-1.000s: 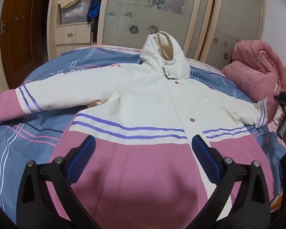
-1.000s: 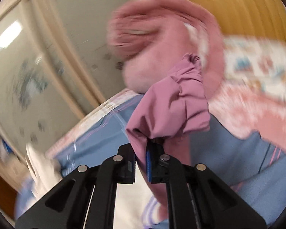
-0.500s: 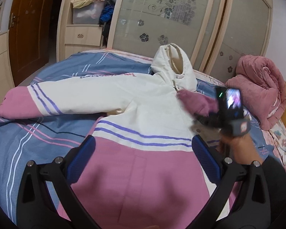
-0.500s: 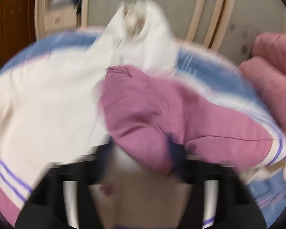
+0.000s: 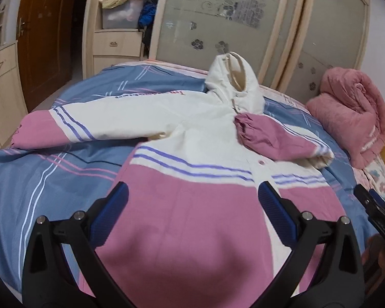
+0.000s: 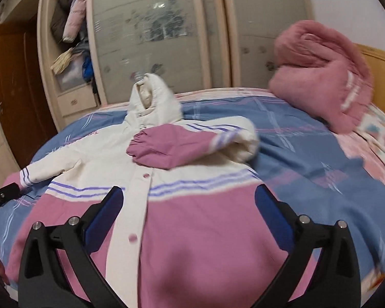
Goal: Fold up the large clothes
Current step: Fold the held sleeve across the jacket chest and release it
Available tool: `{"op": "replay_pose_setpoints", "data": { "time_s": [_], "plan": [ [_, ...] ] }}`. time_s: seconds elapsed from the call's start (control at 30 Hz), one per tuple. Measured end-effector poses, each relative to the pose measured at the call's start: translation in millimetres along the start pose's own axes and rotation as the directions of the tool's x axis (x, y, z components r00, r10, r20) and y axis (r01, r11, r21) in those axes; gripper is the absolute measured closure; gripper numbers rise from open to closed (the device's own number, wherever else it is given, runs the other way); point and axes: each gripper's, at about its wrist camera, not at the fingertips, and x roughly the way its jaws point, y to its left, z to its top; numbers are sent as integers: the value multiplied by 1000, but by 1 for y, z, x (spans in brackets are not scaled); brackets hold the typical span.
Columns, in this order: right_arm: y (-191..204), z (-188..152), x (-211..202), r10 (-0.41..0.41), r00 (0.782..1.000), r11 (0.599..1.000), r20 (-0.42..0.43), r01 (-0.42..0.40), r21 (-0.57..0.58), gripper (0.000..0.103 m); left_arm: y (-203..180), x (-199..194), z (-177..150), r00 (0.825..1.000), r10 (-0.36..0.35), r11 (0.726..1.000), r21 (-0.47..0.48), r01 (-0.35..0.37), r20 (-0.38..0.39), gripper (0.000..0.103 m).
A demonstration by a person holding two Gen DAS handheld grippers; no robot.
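Observation:
A white and pink hooded jacket (image 5: 192,205) lies front-up on the bed, hood (image 5: 234,82) toward the wardrobe; it also shows in the right wrist view (image 6: 192,218). Its right sleeve (image 5: 274,141) is folded across the chest, pink cuff near the collar (image 6: 166,148). Its left sleeve (image 5: 71,125) lies stretched out to the left. My left gripper (image 5: 192,215) is open and empty above the pink hem. My right gripper (image 6: 187,213) is open and empty above the hem, right of the button placket.
The bed has a blue striped sheet (image 5: 38,179). A rolled pink quilt (image 5: 354,113) sits at the bed's right, by the wooden headboard (image 6: 379,59). A wardrobe with frosted sliding doors (image 5: 218,20) and open shelves of clothes (image 5: 125,7) stands behind.
My right gripper carried the right sleeve's pink cuff across the chest, let it go, opened and pulled back toward the hem. The left gripper stayed open above the hem.

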Motion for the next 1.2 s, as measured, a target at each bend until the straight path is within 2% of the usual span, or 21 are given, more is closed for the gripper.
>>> {"op": "replay_pose_setpoints", "data": {
  "time_s": [0.1, 0.23, 0.33, 0.57, 0.8, 1.2],
  "plan": [
    [-8, -12, -27, -10, 1000, 1000, 11, 10, -18, 1, -12, -20, -11, 1000, -13, 999, 48, 12, 14, 2],
    [-12, -26, -47, -9, 999, 999, 34, 10, -33, 1, -27, -36, -39, 998, 47, 985, 166, -55, 52, 2],
    [-13, -34, -52, -5, 1000, 999, 28, 7, -51, 1, -33, -40, -54, 997, 54, 977, 201, -65, 61, 2],
    [-22, -36, -65, -19, 997, 1000, 76, 21, -24, 1, -34, -36, -69, 998, 49, 982, 182, -57, 47, 2],
    [-17, -39, -59, -16, 998, 999, 58, 18, -31, 1, -34, -37, -74, 994, 71, 982, 168, -84, 84, 2],
    [-12, -42, -49, -21, 999, 999, 42, 23, -42, 1, -29, -33, -71, 996, 47, 987, 153, -58, 73, 2]
  ]
}}
